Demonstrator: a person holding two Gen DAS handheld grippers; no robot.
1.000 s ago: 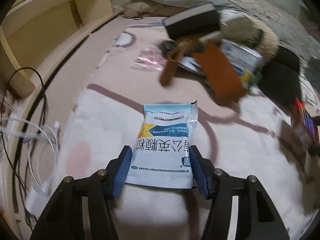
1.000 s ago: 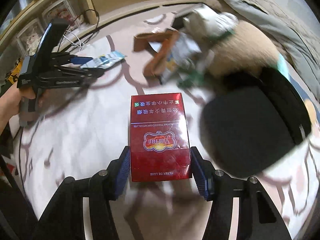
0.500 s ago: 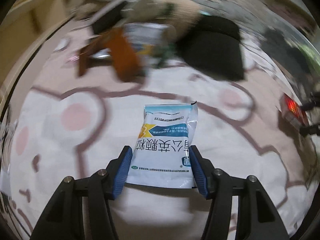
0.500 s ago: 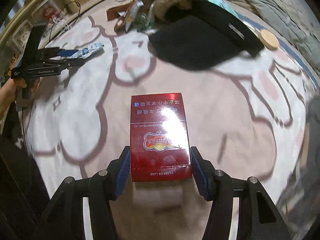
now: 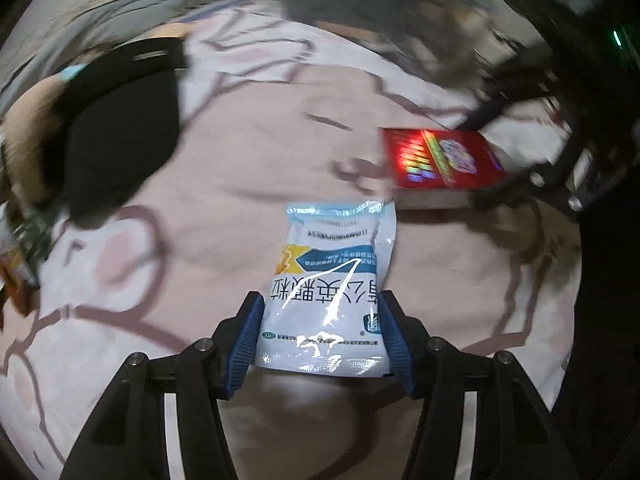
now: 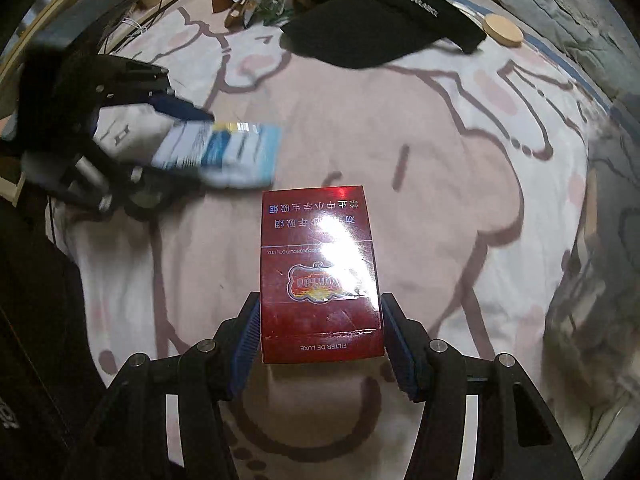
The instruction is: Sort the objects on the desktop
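A white and blue sachet (image 5: 336, 280) with printed characters sits between the blue pads of my left gripper (image 5: 321, 300), held above the blanket. The left jaws are opening, but the pads still touch the sachet's edges. My right gripper (image 6: 320, 300) is shut on a red cigarette box (image 6: 320, 272), gripped by its long sides. In the right wrist view the blurred sachet (image 6: 224, 152) and left gripper (image 6: 188, 148) come in from the left, close to the box's top corner. In the left wrist view the red box (image 5: 440, 158) hangs at upper right, just beyond the sachet.
A pink blanket with cartoon outlines (image 6: 440, 140) covers the surface. A black cap (image 6: 380, 20) lies at the far side, with a round wooden disc (image 6: 503, 29) beside it. Brown straps and small clutter (image 6: 240, 0) lie beyond. Grey bedding (image 6: 580, 8) borders the right.
My left gripper swung across the blanket and rolled, bringing the sachet close to the red box. My right gripper moved away from the cap and clutter. Both still carry their objects.
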